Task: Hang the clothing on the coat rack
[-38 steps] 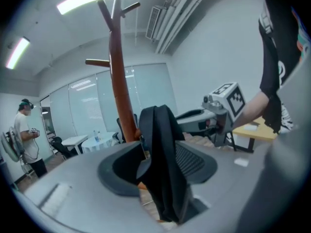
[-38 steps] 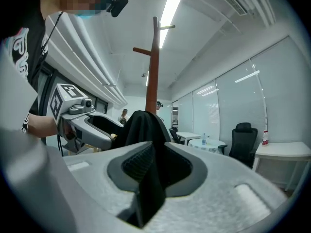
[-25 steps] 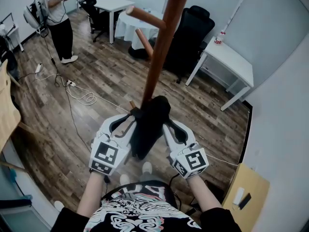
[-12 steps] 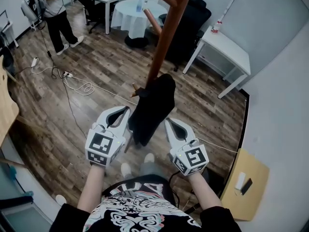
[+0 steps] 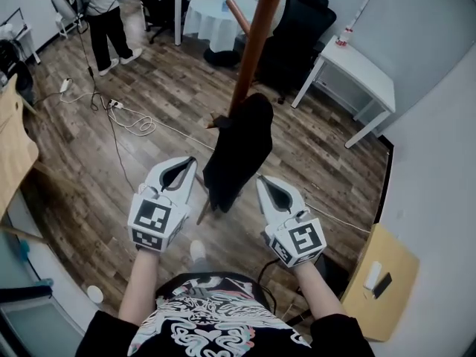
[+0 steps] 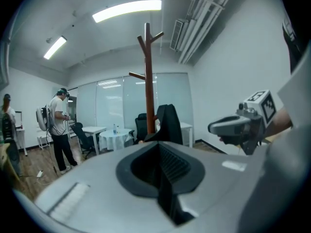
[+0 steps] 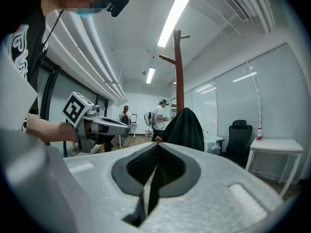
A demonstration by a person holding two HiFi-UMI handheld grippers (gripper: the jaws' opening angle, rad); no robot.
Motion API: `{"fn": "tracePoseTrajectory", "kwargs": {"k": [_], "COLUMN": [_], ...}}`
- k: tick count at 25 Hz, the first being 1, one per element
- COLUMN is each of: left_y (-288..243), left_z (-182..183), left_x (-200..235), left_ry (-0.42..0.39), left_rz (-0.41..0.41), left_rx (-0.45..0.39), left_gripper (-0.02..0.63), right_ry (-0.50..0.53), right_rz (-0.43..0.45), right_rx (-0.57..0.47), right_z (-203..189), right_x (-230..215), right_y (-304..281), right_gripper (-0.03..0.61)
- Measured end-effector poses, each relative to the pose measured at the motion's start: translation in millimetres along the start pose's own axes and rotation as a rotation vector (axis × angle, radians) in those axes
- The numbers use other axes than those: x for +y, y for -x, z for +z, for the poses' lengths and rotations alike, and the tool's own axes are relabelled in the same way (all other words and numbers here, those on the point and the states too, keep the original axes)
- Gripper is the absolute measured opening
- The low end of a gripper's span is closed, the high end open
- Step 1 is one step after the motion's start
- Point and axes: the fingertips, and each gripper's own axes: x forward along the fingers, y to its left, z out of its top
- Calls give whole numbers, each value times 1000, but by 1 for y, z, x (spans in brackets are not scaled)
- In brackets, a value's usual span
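Observation:
A black garment (image 5: pixel 236 155) hangs from a low peg of the brown wooden coat rack (image 5: pixel 256 43); its hem falls between my two grippers. My left gripper (image 5: pixel 189 162) is shut and holds nothing, just left of the cloth. On the cloth's other side, my right gripper (image 5: pixel 262 180) is also shut and empty. Neither touches the garment. In the left gripper view the closed jaws (image 6: pixel 158 145) point at the rack (image 6: pixel 147 72) and the garment (image 6: pixel 168 123). The right gripper view shows its closed jaws (image 7: pixel 156 147) below the garment (image 7: pixel 187 127) and the pole (image 7: pixel 179 67).
A person (image 5: pixel 104 13) stands at the back left, with cables (image 5: pixel 134 123) trailing over the wood floor. Behind the rack are a round white table (image 5: pixel 212 13), a black office chair (image 5: pixel 297 39) and a white desk (image 5: pixel 364 80). A wooden tabletop (image 5: pixel 379 288) sits at my lower right.
Both grippers have drawn back from the garment, which stays hanging on the peg. The left jaws have closed. My view has tilted a little.

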Motion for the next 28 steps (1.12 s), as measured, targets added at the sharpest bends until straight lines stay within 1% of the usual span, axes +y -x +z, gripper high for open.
{"fn": "tracePoseTrajectory", "kwargs": {"k": [3,5,6,9,10,12,16,18,22,28], "left_y": [14,27,33,50,56,66,91,97,107,116], "left_z": [2,4,4,1,-1,-1,11,11,5,12], "left_x": [-22,-43,-54,-86,-96,-112,-140,-150,-165,-171], "left_ry": [20,23,28,92,99,78,85,68,39,-16], "left_rz": [9,4,-5,-60,-71,-74,-90,-80,-62,-15], "left_rx": [-3,-11,-16,-40,-38,-27,-72,-65,-29,-46], "left_gripper": [-11,-11,-11,-11,-11,-11,-11,-11,-11,-11], "right_ry": [-9,7,17,21,22,21,1,8,27,39], "right_rz": [15,36,42,45,45,37,11,6,10,-4], "right_rx": [12,29,33,28,27,26,10,4,-5,-27], "right_z": [-6,-10,-11,-12,-13,-12,-9,-8,-4,8], "right_x": [8,18,22,32,35,40,47,51,61,61], "right_y": [21,38,45,67,76,93,121,133,150,159], "right_gripper": [-2,-2,-2,-2,-2,-2,-2,-2,-2,-2]}}
